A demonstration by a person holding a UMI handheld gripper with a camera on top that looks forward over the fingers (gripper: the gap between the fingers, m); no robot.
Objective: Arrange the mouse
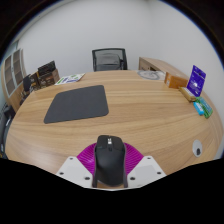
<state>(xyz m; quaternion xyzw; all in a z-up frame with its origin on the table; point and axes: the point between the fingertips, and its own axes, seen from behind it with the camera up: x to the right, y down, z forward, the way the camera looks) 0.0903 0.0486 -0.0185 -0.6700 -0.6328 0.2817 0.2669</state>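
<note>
The tool pinches a black mouse between both pads, just above the wooden tabletop. A dark mousepad lies well beyond the mouse, leftward; a chair stands farther behind.

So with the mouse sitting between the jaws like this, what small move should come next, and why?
Probably carry the mouse forward and to the left, toward the dark mouse pad. The gripper appears shut on the mouse, its pink pads hugging both sides. The pad lies bare on the wooden table, well beyond the jaws, which looks like the natural spot for the mouse.
</note>
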